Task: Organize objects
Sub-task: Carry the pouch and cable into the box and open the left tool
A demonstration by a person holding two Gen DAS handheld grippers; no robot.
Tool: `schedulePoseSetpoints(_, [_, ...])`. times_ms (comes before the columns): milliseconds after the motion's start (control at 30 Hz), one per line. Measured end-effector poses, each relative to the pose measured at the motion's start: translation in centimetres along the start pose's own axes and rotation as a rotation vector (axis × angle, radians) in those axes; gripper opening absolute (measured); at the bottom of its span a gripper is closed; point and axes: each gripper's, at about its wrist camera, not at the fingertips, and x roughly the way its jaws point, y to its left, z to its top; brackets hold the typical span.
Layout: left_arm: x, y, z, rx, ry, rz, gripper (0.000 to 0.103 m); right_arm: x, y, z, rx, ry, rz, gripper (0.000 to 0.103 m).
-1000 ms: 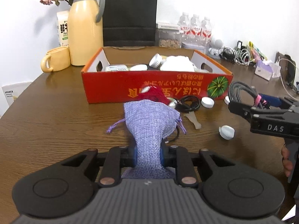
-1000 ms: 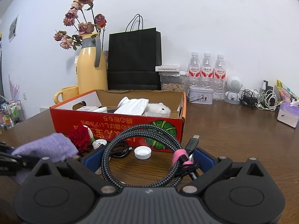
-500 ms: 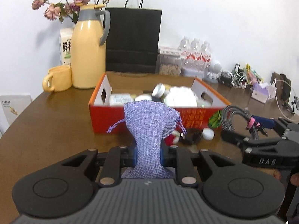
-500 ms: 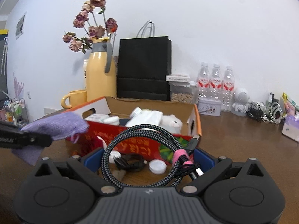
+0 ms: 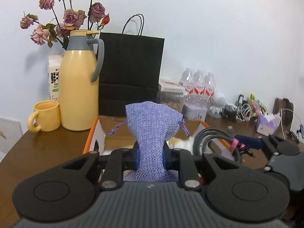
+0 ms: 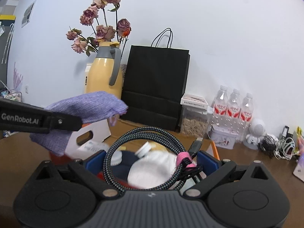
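Observation:
My left gripper point(image 5: 151, 157) is shut on a purple woven drawstring pouch point(image 5: 152, 125), whose gathered top sticks up between the blue pads. It hangs over the near left end of the open orange cardboard box point(image 5: 90, 134). In the right wrist view the pouch point(image 6: 89, 104) and left gripper point(image 6: 62, 122) show at the left. My right gripper point(image 6: 152, 161) is shut on a coiled braided cable point(image 6: 121, 146) bound with a pink tie. Below it the box point(image 6: 213, 146) holds white caps, white cloth and a dark item. The right gripper point(image 5: 247, 144) and cable point(image 5: 207, 136) also appear in the left wrist view.
Behind the box stand a yellow thermos jug point(image 5: 79, 95), a yellow mug point(image 5: 45, 115), a black paper bag point(image 5: 131, 72) and three water bottles point(image 5: 198, 87). Tangled cables point(image 5: 243, 110) and a tissue pack point(image 5: 266, 123) lie at the back right of the wooden table point(image 5: 28, 152).
Both grippers have risen and moved forward with their loads. The box front, seen ahead before, now lies beneath them, and the items on the table in front of it have dropped from view.

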Motion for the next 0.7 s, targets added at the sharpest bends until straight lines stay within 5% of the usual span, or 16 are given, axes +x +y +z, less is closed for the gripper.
schedulePoseSetpoints(300, [7.0,1.9,1.3,-0.073,0.031,0.001,0.021,7.0,-1.7,1.6,0.047,0.054,-0.026,0.101])
schedulePoseSetpoints(600, [10.4,3.2,0.1,-0.057,0.111,0.019,0.021,9.1,-3.0,0.8,0.077,0.091,-0.033,0.101])
schedulePoseSetpoints(700, [10.2,2.9,0.1,-0.042,0.093,0.038,0.032,9.2,-2.8,0.8,0.071,0.107,-0.053,0.102])
